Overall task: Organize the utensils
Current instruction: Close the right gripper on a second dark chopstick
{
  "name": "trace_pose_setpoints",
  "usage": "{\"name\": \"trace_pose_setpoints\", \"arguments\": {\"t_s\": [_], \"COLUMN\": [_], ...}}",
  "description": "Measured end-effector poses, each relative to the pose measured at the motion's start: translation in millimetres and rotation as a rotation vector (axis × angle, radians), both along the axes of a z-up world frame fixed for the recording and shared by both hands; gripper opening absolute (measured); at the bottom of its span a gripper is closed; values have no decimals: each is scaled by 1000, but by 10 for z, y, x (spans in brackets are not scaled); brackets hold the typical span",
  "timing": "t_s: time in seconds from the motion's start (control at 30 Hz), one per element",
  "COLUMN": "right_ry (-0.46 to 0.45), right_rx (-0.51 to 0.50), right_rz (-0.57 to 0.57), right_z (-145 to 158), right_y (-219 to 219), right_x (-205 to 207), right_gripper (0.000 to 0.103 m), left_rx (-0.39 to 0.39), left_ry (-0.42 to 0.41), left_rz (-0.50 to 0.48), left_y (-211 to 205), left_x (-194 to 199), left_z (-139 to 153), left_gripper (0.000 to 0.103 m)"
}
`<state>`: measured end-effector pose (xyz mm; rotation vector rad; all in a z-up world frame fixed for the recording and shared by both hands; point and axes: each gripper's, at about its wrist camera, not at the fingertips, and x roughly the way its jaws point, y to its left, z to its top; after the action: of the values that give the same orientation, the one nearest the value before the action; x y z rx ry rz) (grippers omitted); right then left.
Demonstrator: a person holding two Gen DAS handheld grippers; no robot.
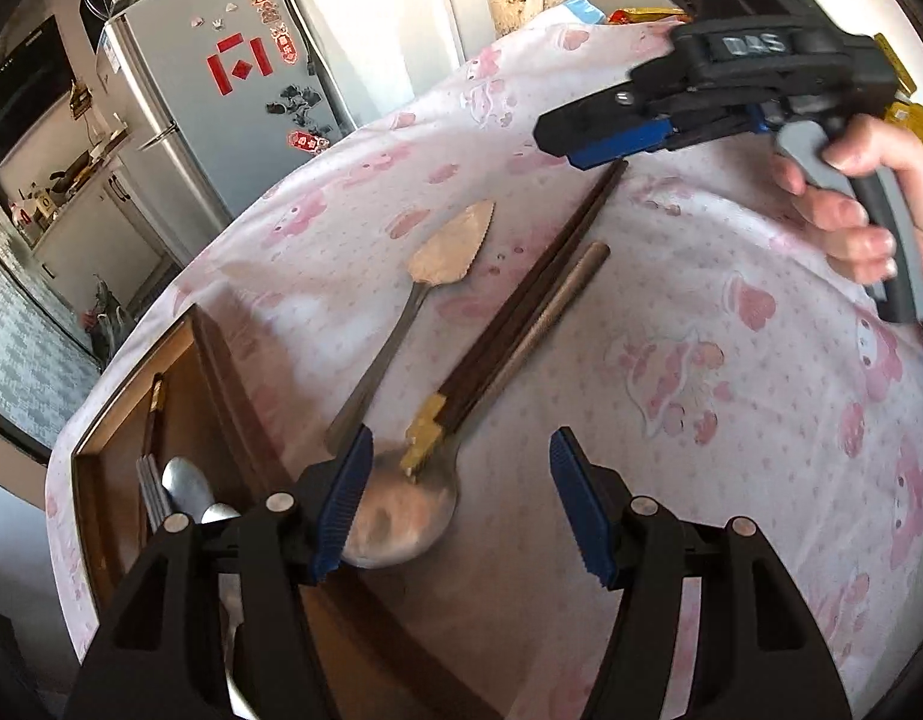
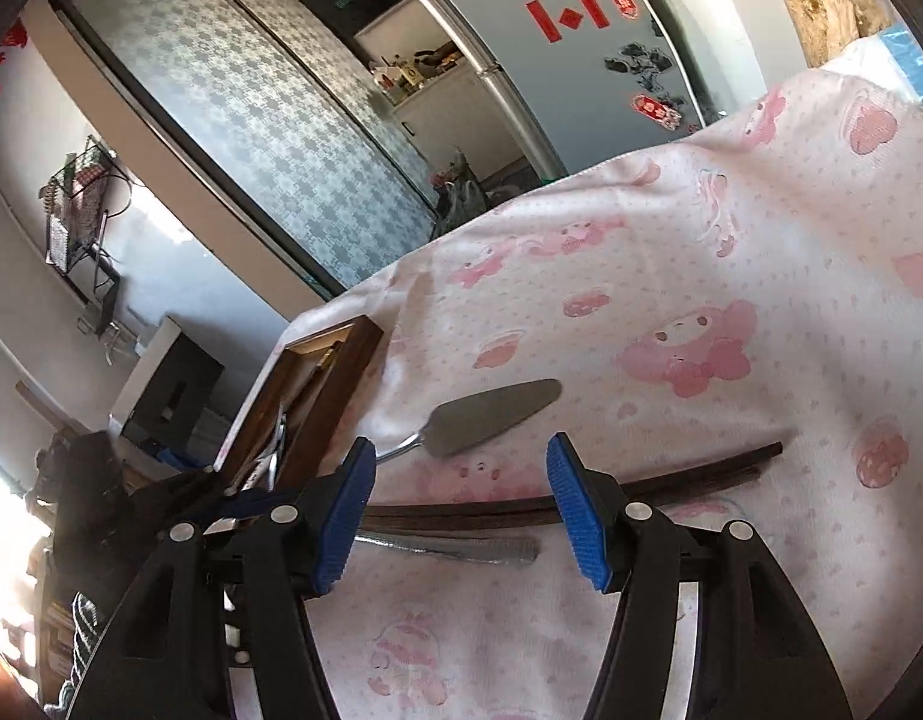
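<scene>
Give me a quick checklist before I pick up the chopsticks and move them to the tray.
1. Left gripper open: ok, jaws wide apart, empty.
2. Right gripper open: ok, nothing between the jaws.
3. Chopsticks reachable: ok, together on the cloth.
4. Chopsticks clear of other items: not ok, gold ends rest on the spoon bowl.
5. Cake server out of the way: ok, beside them, apart.
6. Room in the tray: cannot tell, already holds utensils.
</scene>
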<state>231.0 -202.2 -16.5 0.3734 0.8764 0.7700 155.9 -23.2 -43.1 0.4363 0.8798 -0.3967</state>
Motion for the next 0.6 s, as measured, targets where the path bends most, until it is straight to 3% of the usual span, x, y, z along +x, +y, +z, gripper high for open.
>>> {"name": "trace_pose_setpoints", "arguments": {"t_s": [0.03,0.1,0.2,0.53,0.6], "right_ry": [0,4,2,-10,-5], "right_rx": [3,8,18,38,44], "right_rz": [1,0,-7,-17,-22], "right_z": [-4,-13,3,34,25], "right_y": [-1,-28,-64,-107,-129], "right_x": [-9,-26,-35,-60,-58], "right_gripper": [60,60,60,60,60], "left_rx": [-2,-13,-35,-24,-38], "left_ry": [18,67,76,117,137], "left_rz": [7,31,51,22,32], "left_y": [-12,-12,-19,-59,-42], "left_x": [54,133,140,95,143], "left_z": [-23,-71,-72,-43,-51], "left_gripper": [65,54,46,44,48]}}
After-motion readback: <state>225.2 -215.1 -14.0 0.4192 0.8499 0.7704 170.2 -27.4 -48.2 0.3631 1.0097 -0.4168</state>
